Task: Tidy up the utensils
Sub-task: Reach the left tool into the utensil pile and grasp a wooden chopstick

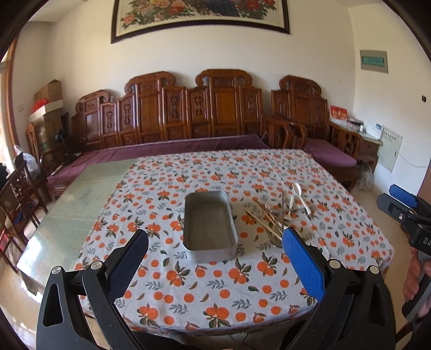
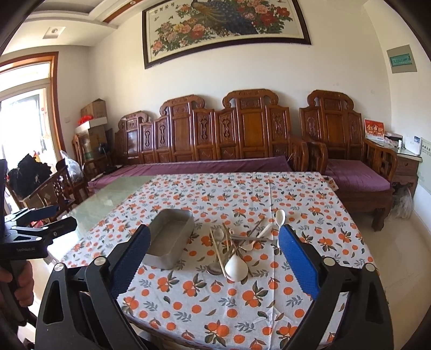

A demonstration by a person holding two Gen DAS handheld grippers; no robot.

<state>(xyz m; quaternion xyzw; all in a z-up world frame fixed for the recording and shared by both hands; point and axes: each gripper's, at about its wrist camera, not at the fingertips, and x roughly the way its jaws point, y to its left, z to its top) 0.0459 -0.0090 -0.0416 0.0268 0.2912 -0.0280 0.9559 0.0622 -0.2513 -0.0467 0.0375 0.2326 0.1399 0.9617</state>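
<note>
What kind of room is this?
Most likely a living room in a home: a carved wooden sofa with purple cushions, a framed flower painting above it, and a table under an orange-print tablecloth.

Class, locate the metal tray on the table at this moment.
The metal tray sits empty on the orange-patterned tablecloth, centre in the left wrist view, just left of the utensil pile.

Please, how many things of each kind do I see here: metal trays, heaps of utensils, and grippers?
Metal tray: 1
Heap of utensils: 1 (its pieces overlap too much to count)
Grippers: 2, the left gripper and the right gripper
Total: 4
</note>
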